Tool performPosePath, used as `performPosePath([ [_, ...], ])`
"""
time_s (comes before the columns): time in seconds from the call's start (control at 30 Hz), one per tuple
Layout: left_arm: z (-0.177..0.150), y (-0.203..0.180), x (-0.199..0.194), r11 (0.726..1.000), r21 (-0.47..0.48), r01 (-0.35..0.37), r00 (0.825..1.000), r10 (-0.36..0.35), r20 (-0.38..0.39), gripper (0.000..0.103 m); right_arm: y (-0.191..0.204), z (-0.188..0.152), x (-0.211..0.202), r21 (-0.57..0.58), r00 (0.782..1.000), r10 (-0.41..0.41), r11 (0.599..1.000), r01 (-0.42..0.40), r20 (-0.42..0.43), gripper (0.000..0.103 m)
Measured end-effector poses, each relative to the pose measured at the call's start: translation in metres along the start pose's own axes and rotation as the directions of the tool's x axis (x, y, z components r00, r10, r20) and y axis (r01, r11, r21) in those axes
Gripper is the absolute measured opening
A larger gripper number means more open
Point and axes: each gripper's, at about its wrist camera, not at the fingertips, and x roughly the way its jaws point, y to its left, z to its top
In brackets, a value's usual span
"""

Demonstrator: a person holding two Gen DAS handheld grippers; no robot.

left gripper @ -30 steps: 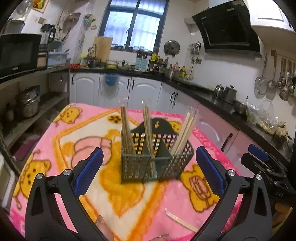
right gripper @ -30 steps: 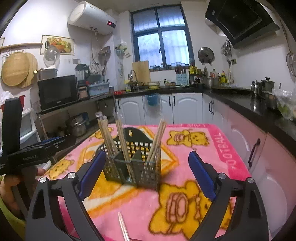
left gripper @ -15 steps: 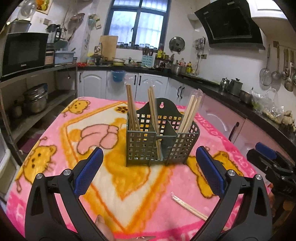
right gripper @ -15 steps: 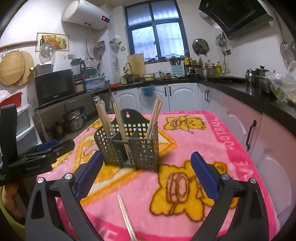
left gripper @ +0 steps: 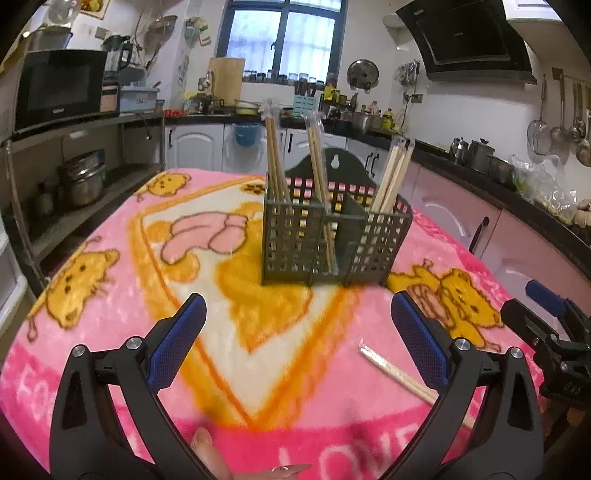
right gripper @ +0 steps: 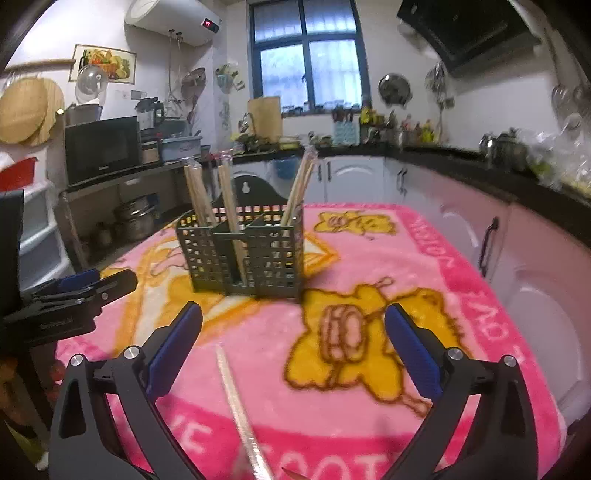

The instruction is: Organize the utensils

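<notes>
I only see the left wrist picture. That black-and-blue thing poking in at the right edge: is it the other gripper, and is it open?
Observer: Yes. The right wrist view shows the right gripper wide open. Its jaws have just been opening, and the pads touch nothing.
Visitor: Is it near the wrapped chopsticks?
Observer: They lie on the blanket in the gap between its fingers, far end toward the holder.
Visitor: Anything on the walls that I miss?
Observer: A white water heater with a red display, high on the left.
</notes>
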Motion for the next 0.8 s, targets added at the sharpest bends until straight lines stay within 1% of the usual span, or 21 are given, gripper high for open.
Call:
performPosePath([
  [0.07,-0.005,-0.001,0.002,1.000,0.001,-0.009,1.000,0.009,-0.005,0.092,0.004,-0.006,-0.002,-0.031,1.000,-0.021,0.999,0.022,0.021,0.096],
  [0.2,-0.014,-0.002,0.006,0.999,0.022,-0.049,0.999,0.050,-0.022,0.092,0.009,-0.014,-0.005,-0.056,0.998,-0.042,0.997,0.045,0.052,0.096],
  [0.37,-0.018,0.002,0.006,0.997,0.007,-0.073,0.997,0.073,-0.001,0.092,0.014,-0.020,-0.004,-0.069,0.995,-0.054,0.996,0.060,0.084,0.096],
  [0.43,-0.020,0.001,0.003,0.996,0.011,-0.085,0.996,0.085,0.024,0.092,0.016,-0.023,-0.006,-0.063,0.994,-0.054,0.996,0.060,0.099,0.096],
  [0.63,-0.024,0.001,-0.002,0.997,0.015,-0.076,0.994,0.074,0.082,0.092,0.014,-0.029,-0.007,-0.052,0.990,-0.056,0.997,0.063,0.132,0.096],
  [0.8,-0.026,0.000,0.000,0.998,0.022,-0.063,0.994,0.061,0.087,0.092,0.014,-0.030,-0.004,-0.042,0.992,-0.057,0.997,0.063,0.117,0.096],
])
